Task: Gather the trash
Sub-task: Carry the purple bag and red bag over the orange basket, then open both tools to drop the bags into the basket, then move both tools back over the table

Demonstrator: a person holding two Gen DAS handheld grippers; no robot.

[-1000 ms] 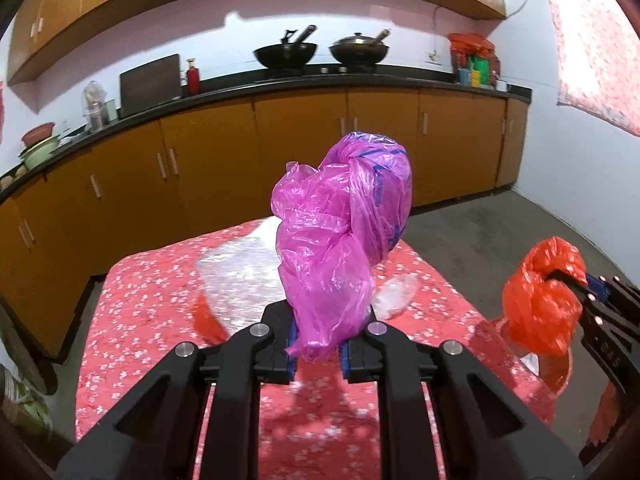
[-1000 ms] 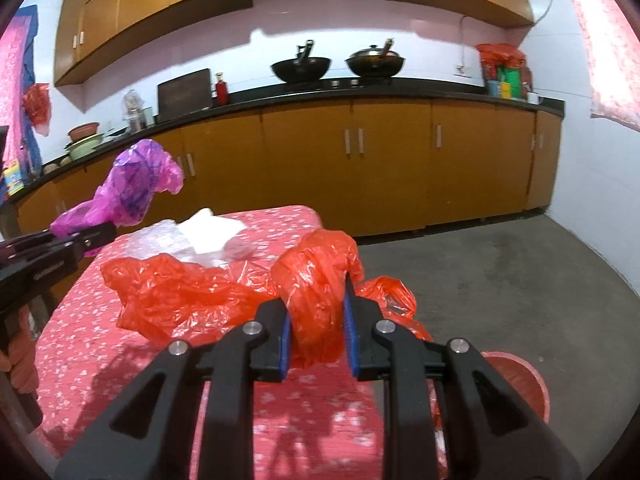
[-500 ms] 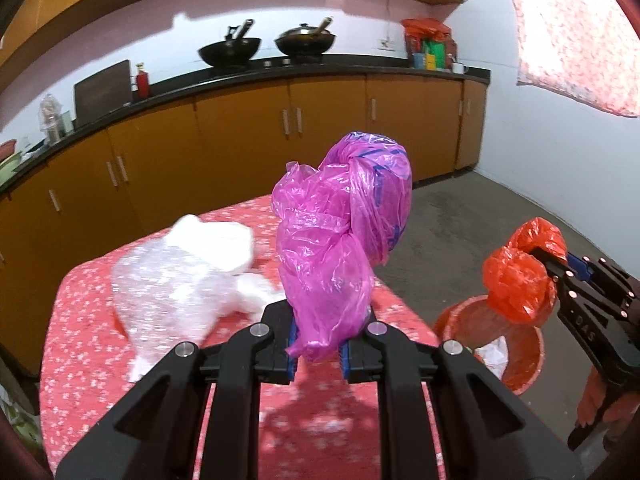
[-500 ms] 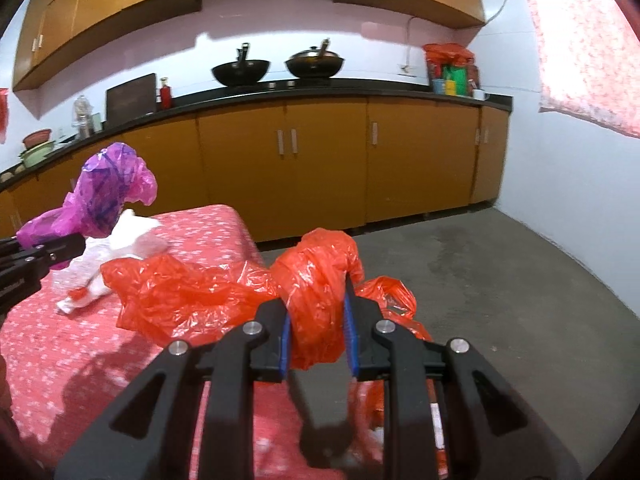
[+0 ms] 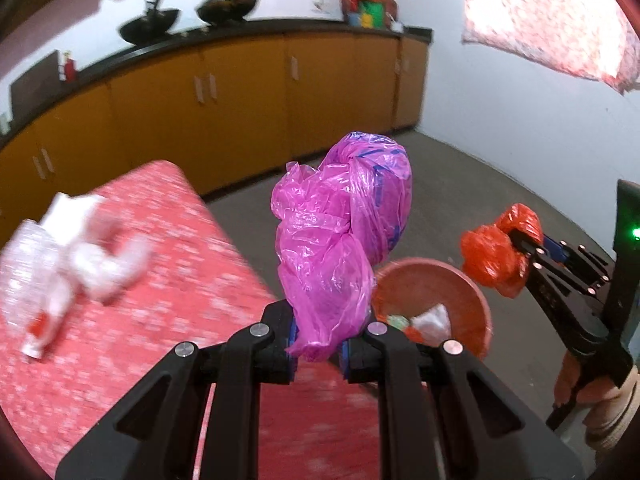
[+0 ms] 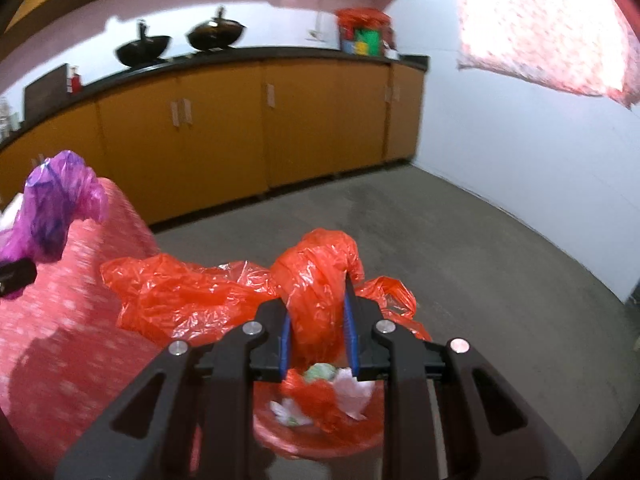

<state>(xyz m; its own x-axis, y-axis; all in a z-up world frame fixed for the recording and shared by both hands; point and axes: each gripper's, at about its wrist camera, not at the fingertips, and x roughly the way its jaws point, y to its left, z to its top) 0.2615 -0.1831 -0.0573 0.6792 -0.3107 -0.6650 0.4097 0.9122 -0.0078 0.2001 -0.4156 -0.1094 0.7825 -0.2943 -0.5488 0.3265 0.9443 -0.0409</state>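
Pink bag (image 5: pixel 340 248), unreadable blue print.

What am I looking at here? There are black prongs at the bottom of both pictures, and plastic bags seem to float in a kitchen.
There is no robot: a person carries a hand-held clamp in each hand, and each clamp has a wide-angle camera that looks along its two fingers. Those fingers are the black prongs.

The left clamp's picture shows the left gripper shut on a crumpled pink bag. To its right you see the right gripper, pinching an orange bag.

The right clamp's picture shows that same orange bag from behind, with a red bin on the floor just beneath it, already holding scraps.

On the table with the red flowered cloth lie clear plastic wrap and white paper, blurred by motion. Both bags look headed for the bin.
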